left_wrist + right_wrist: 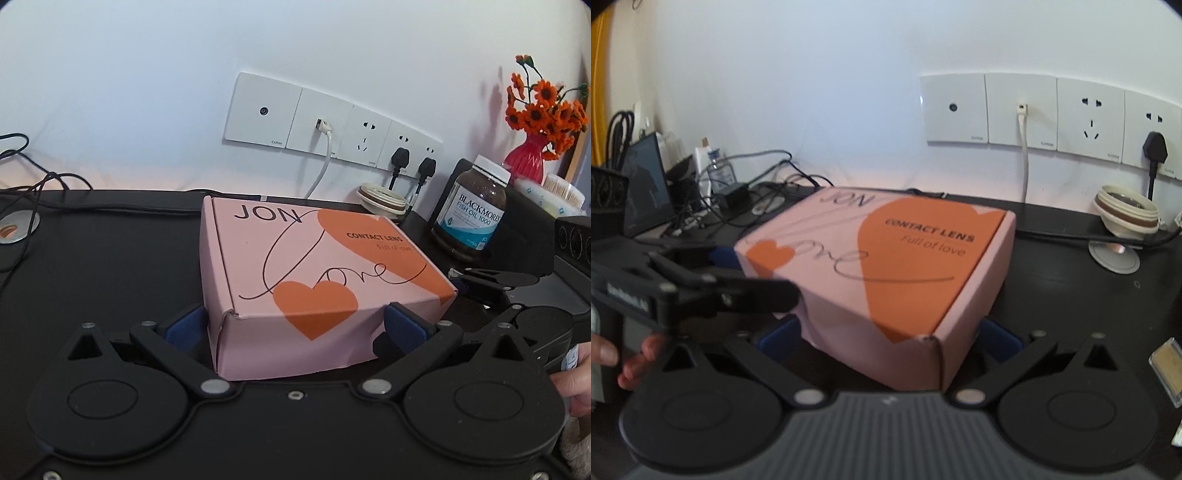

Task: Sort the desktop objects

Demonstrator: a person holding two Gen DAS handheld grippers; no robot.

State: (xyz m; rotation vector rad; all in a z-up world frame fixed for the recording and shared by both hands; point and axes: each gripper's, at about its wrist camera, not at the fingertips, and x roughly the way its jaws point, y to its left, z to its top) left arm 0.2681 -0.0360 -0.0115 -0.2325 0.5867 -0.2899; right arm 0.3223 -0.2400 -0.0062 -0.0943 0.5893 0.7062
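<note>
**Pink box between both pairs of fingers**

On the black desk [92, 266], seen from your left wrist, the pink contact-lens box [314, 273] sits right in front of the camera, and everything else is placed from it. Your left gripper [295, 325] is spread wide around the box's near end: one blue pad [184, 326] lies against its left wall, the other just beside its right front corner, though I cannot tell whether that one presses. Behind the box, against the wall, runs the row of white sockets [332, 122] with a white cable and two black plugs. Right of the box and behind it lies a cream lid [382, 201]; further right stands a brown fish-oil bottle [471, 210], then a red vase of orange flowers [526, 157]. Just right of the box your right gripper reaches in, with a hand [576, 384] at the picture's edge.

From your right wrist, the same box [886, 273] fills the middle, its corner turned toward the lens. Your right gripper [888, 336] is also spread, one blue pad [777, 338] on each side of that near corner; contact is not clear. Left of the box your left gripper crosses the view, blurred, with fingers [631, 360] below it. Behind the box to the left lies a tangle of black cables [750, 192]; to its right sits the cream lid [1128, 216].
</note>
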